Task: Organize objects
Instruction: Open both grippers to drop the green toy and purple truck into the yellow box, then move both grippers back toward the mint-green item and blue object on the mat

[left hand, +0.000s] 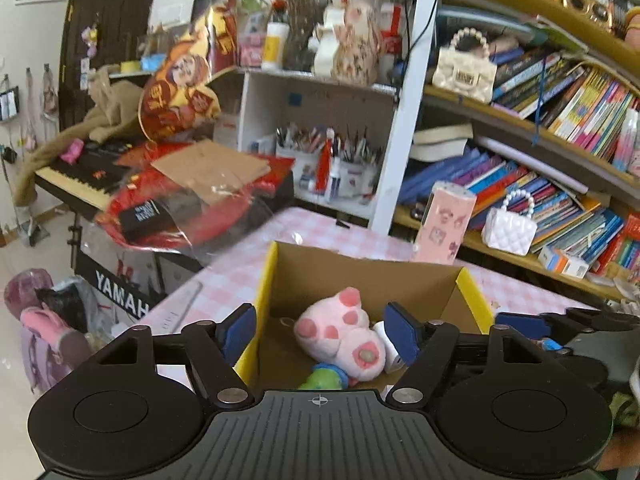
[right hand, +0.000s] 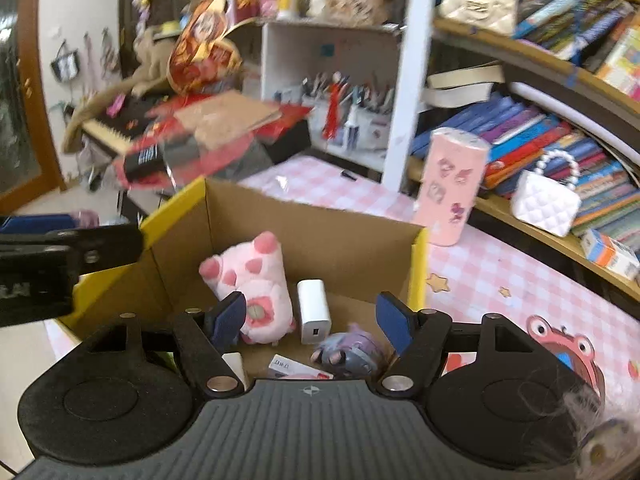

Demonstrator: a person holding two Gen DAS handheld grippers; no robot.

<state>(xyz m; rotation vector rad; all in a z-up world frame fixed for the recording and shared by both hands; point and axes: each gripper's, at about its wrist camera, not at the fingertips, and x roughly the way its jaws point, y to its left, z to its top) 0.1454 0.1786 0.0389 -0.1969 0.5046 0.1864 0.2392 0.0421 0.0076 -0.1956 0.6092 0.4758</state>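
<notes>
Two grippers hung over one cardboard box (left hand: 362, 280) with yellow outer faces, which stood on a table (left hand: 240, 264) covered in pink-and-white check. In the left wrist view, the left gripper (left hand: 320, 330) had its blue-padded fingers (left hand: 240, 330) spread wide with nothing between them; the left pad sat outside the box's left wall and the right pad sat over the box interior. A pink plush toy (left hand: 340, 334) lay on the box floor below the gap, clear of both pads. A green object (left hand: 326, 378) lay just beside the toy at the near edge of the box, and a white item (left hand: 390, 354) was partly hidden behind the right finger. The right gripper (left hand: 532, 326) showed at the right edge of this view, beyond the box's right wall. A tall pink container (left hand: 446, 224) stood on the table behind the box, near a bookshelf (left hand: 520, 128). A keyboard (left hand: 80, 176) piled with red items stood left of the table. In the right wrist view, the right gripper (right hand: 314, 318) also had its fingers (right hand: 394, 320) set wide apart and gripped nothing. The plush toy (right hand: 252, 280) leaned toward the box's (right hand: 320, 232) back left corner, with a white charger (right hand: 314, 310) upright just beside it. A grey-purple toy (right hand: 352, 352) and a small white-and-red packet (right hand: 290, 368) lay on the box floor near the camera. The left gripper (right hand: 48, 264) reached in from the left edge over the box's left wall. The pink container (right hand: 452, 188) stood on the table (right hand: 500, 280) to the right of the box.
</notes>
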